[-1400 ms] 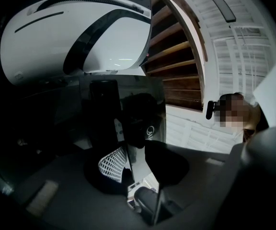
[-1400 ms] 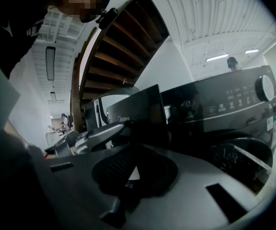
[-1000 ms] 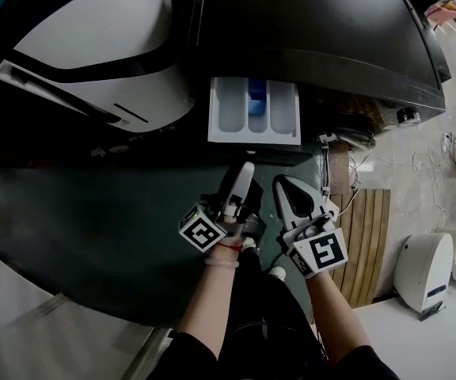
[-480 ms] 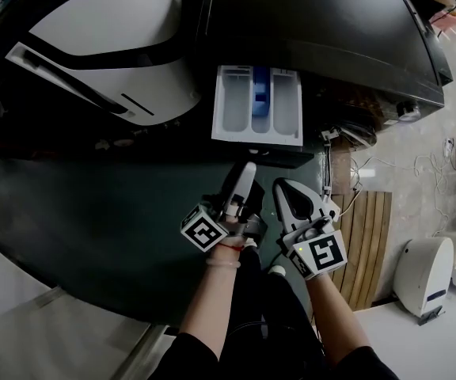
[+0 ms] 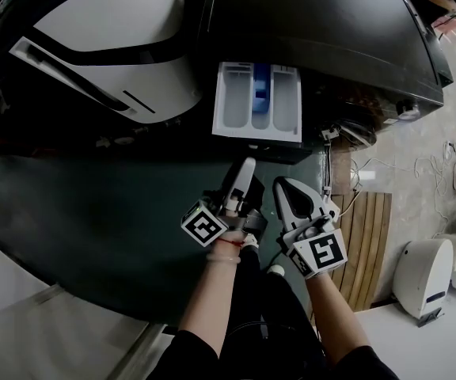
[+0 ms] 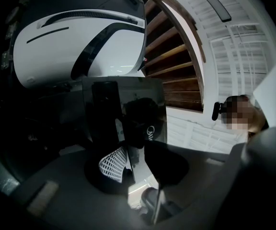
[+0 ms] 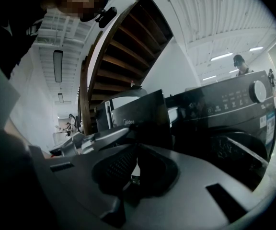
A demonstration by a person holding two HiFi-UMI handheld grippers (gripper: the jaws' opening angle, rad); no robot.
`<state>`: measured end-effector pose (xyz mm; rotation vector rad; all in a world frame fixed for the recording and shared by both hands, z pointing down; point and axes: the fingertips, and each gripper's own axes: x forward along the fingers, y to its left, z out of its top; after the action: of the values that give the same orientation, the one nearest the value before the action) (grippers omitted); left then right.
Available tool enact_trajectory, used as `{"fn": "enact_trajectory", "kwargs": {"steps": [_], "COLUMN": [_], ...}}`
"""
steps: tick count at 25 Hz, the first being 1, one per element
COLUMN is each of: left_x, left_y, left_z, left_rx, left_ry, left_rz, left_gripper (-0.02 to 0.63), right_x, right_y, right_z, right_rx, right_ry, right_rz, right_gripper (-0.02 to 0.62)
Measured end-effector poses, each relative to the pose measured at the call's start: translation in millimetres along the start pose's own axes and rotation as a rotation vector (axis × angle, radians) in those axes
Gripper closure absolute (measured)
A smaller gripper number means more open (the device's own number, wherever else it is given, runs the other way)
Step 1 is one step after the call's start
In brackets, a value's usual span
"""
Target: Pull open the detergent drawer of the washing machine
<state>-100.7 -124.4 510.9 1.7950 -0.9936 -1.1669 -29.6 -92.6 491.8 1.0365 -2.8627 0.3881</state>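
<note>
The dark washing machine (image 5: 323,30) has its detergent drawer (image 5: 232,105) pulled out, showing white compartments and a blue insert (image 5: 260,93). The drawer's dark front panel (image 5: 279,153) faces me. My left gripper (image 5: 244,172) points at the panel from just below it, a little apart. Its jaws are closing, a narrow gap remains, and nothing is between them. In the left gripper view the glossy panel (image 6: 123,109) stands beyond the pads (image 6: 114,162). My right gripper (image 5: 287,188) hangs beside the left, its pads (image 7: 116,169) together and holding nothing.
A white-and-black appliance (image 5: 109,46) stands left of the washer. A dark mat (image 5: 93,220) covers the floor under me. To the right lie a wooden slatted board (image 5: 368,236), loose cables (image 5: 418,165) and a white unit (image 5: 422,267). A person (image 7: 241,63) stands far back.
The head view has shifted slightly. The drawer stays pulled out, and both grippers hold nearly the same place below its front.
</note>
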Motion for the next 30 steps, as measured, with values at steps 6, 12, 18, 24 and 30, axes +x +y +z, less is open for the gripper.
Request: {"fn": "enact_trajectory", "kwargs": {"steps": [6, 12, 18, 24, 30], "left_x": [-0.8, -2.3, -10.8, -12.7, -10.7], "left_y": [2.2, 2.9, 0.9, -15.2, -39.2], "left_z": [-0.3, -3.9, -20.5, -12.0, 3.0], "left_rx": [0.002, 0.055, 0.225, 0.518, 0.693], "left_ry": [0.001, 0.047, 0.203, 0.29, 0.325], "left_rz": [-0.002, 0.024, 0.108, 0.204, 0.251], "left_gripper": [0.486, 0.492, 0.565, 0.597, 0.597], "right_x": [-0.8, -2.3, -3.6, -8.4, -15.4], "right_y": [-2.4, -3.5, -0.4, 5.4, 7.8], "right_z": [2.4, 3.3, 17.2, 30.1, 47.8], "right_rx": [0.009, -0.013, -0.025, -0.045, -0.107], "right_ry": [-0.002, -0.01, -0.053, -0.042, -0.028], "right_rz": [-0.005, 0.001, 0.015, 0.035, 0.054], "right_gripper": [0.583, 0.583, 0.583, 0.583, 0.584]}}
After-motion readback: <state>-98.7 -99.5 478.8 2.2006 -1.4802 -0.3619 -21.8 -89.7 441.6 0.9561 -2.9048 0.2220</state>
